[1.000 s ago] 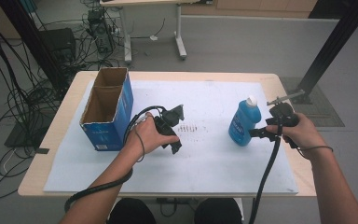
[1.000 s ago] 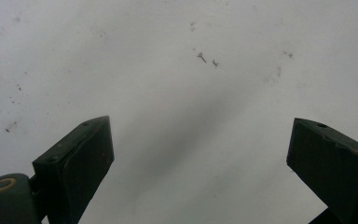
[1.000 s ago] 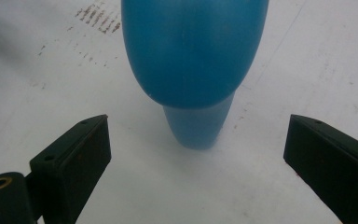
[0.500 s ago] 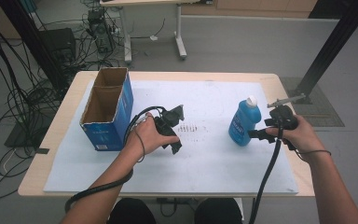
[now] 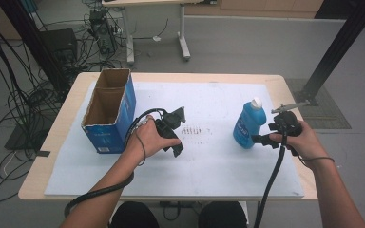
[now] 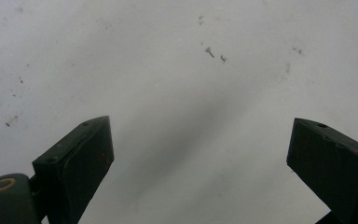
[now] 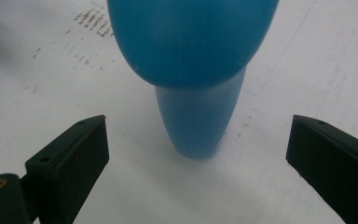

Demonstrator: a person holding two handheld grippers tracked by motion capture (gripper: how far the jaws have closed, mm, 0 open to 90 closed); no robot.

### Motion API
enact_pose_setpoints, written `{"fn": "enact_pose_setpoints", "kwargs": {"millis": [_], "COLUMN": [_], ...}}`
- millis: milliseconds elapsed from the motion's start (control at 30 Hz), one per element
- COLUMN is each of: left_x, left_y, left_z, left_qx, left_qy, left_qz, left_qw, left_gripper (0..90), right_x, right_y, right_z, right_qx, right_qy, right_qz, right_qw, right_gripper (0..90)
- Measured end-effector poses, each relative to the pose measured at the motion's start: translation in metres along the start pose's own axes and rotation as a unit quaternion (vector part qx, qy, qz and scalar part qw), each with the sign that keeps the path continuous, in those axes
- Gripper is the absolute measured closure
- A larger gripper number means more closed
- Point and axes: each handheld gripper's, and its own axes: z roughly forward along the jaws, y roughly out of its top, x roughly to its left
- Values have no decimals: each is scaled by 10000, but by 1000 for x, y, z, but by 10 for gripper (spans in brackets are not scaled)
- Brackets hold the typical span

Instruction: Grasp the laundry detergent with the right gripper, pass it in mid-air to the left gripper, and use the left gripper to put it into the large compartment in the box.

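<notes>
The blue bottle point(image 7: 193, 70) is cut off at the right gripper view's top edge, its cap unseen there.

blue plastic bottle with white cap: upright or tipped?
Upright: the blue plastic bottle with white cap stands on its base on the white mat, cap on top.

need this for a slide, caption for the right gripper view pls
Open right gripper lined up on the base of an upright blue bottle on the white mat.

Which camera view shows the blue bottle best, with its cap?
The high view: there the blue bottle stands whole and upright on the white mat, white cap included. The right gripper view gives a close look at its lower body between the open fingers.
</notes>
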Motion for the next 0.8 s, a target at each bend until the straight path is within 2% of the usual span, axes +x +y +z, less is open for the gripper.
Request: {"fn": "enact_pose_setpoints", "kwargs": {"millis": [433, 800], "left_x": [0, 1], "left_y": [0, 0], "left_z": [1, 3], "left_qx": [6, 32], "left_qy": [4, -13], "left_qz": [-17, -25], "left_qw": [10000, 10000], "left_gripper": [75, 75], "right_x": [0, -1], "right_y": [-11, -27], "right_z": [6, 14], "right_qx": [-173, -455], "right_qy": [12, 7], "right_qz": [-32, -3], "right_qw": [9998, 9990], "right_gripper": [53, 49]}}
